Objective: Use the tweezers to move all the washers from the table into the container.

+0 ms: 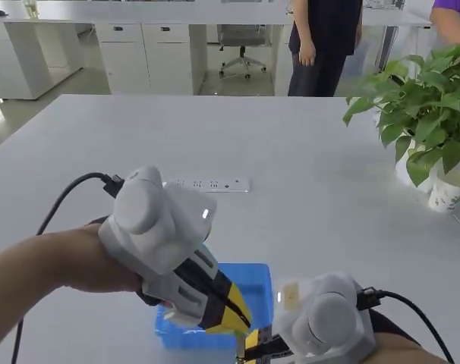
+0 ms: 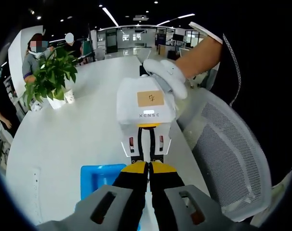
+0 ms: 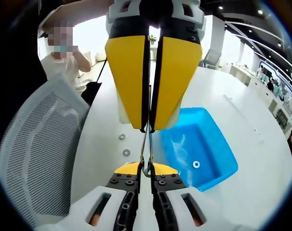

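Thin metal tweezers [image 3: 147, 144] run between both grippers, which meet tip to tip. In the right gripper view my right gripper [image 3: 146, 168] is shut on the tweezers' looped end, and the left gripper [image 3: 150, 129] comes down from above, shut on the same tweezers. They face each other above the blue container [image 1: 254, 280], with the left gripper [image 1: 234, 322] left of the right gripper [image 1: 253, 350]. Two washers [image 3: 122, 136] [image 3: 126, 152] lie on the white table left of the container [image 3: 213, 144]. One washer [image 3: 196, 164] lies inside it. The left gripper [image 2: 149, 163] points at the right gripper [image 2: 146, 149].
A white power strip [image 1: 207, 184] lies mid-table. A potted plant [image 1: 427, 106] and a paper cup [image 1: 448, 189] stand at the right edge. A person [image 1: 321, 38] and an office chair [image 1: 241, 45] are beyond the table. A mesh chair [image 3: 35, 144] stands beside it.
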